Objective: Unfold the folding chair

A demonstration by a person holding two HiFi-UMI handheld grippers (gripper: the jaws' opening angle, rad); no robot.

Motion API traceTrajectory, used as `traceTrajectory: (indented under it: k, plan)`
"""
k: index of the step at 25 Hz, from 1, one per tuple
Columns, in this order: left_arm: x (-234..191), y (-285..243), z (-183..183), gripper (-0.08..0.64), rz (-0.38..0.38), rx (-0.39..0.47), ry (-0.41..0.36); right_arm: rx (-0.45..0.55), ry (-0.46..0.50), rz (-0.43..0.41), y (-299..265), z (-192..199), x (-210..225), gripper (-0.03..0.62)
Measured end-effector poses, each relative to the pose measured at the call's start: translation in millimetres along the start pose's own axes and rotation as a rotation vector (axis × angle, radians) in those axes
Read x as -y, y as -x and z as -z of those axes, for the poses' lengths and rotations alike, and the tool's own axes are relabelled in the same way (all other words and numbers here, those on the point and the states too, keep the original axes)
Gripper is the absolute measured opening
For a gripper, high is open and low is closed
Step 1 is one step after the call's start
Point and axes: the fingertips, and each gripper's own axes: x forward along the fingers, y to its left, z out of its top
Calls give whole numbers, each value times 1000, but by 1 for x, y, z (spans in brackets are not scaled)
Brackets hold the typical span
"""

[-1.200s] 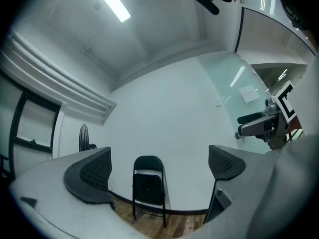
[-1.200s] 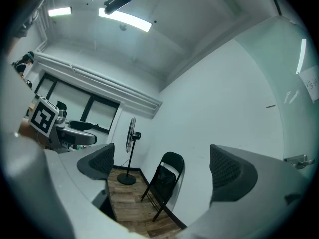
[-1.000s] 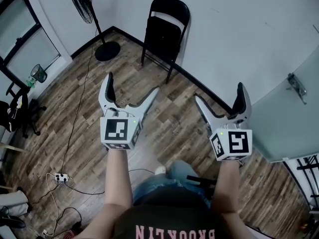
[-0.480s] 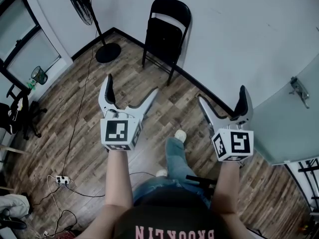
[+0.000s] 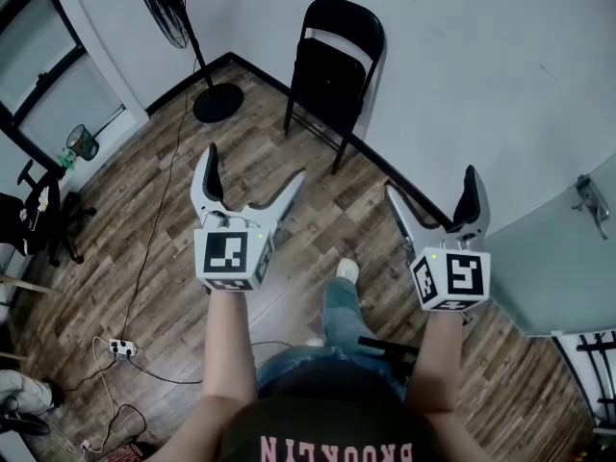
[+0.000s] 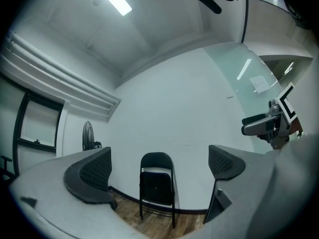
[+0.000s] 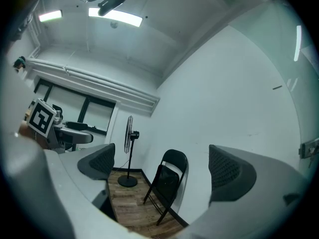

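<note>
A black folding chair [image 5: 332,70] leans folded against the white wall, a few steps ahead of me; it also shows between the jaws as the chair [image 6: 156,188] and the chair [image 7: 168,182]. My left gripper [image 5: 256,173] is held out at waist height, open and empty, well short of the chair. My right gripper [image 5: 431,196] is level with it on the right, also open with nothing between its fingers. In each gripper view the other gripper shows at the edge.
A standing fan [image 5: 178,27] with a round base [image 5: 218,102] stands in the corner left of the chair, its cable trailing over the wood floor to a power strip [image 5: 119,345]. A glass door with a handle [image 5: 590,196] is at right. My leg and shoe [image 5: 346,272] step forward.
I have stepped forward: a leg swung out ahead and the chair and fan shifted slightly in view. Both grippers stay open in the same pose.
</note>
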Motion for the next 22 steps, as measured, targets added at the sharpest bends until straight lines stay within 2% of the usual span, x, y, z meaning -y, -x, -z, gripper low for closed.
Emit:
traceTrajectory:
  k: [7,22]
  plan:
    - [-20,-57,12,572,-35,-27,-9,-3,13,-35,-67,10,21,569]
    - [-25,-239,36,572,-88,-73,-20,-51,2,-86,-231,54,122,567]
